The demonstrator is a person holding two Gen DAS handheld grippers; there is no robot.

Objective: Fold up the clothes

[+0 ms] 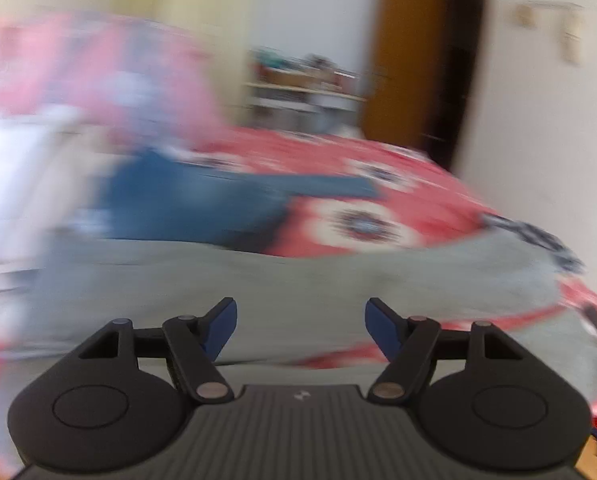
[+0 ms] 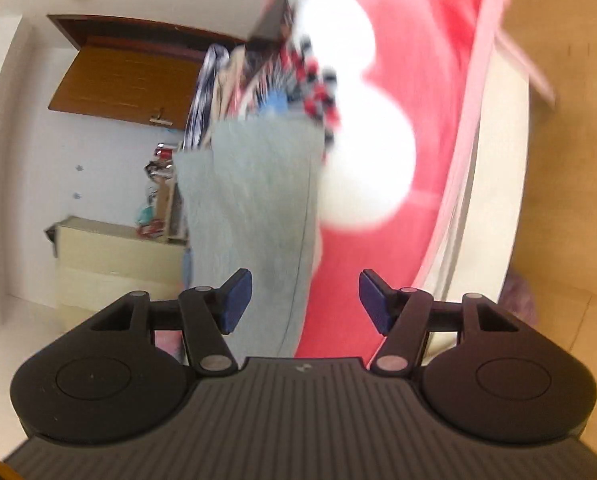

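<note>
Clothes: a grey garment (image 1: pixel 298 280) lies spread flat on the bed just ahead of both grippers, likely laid out so it can be folded.
Left gripper (image 1: pixel 300 326): jaws stand apart with nothing between them; it hovers over the near part of the grey cloth and grips nothing.
Right gripper (image 2: pixel 305 300): jaws also apart and empty, with the grey garment (image 2: pixel 254 208) running away from it in a long strip; this view is rolled sideways.
Bedspread (image 1: pixel 378 184): red with white round patterns, serving as the folding surface.
Blue garment (image 1: pixel 202 200): lies beyond the grey one, apparently waiting its turn.
Far side: a brown door (image 1: pixel 406 64) and a cluttered shelf (image 1: pixel 306 84), both blurred.
</note>
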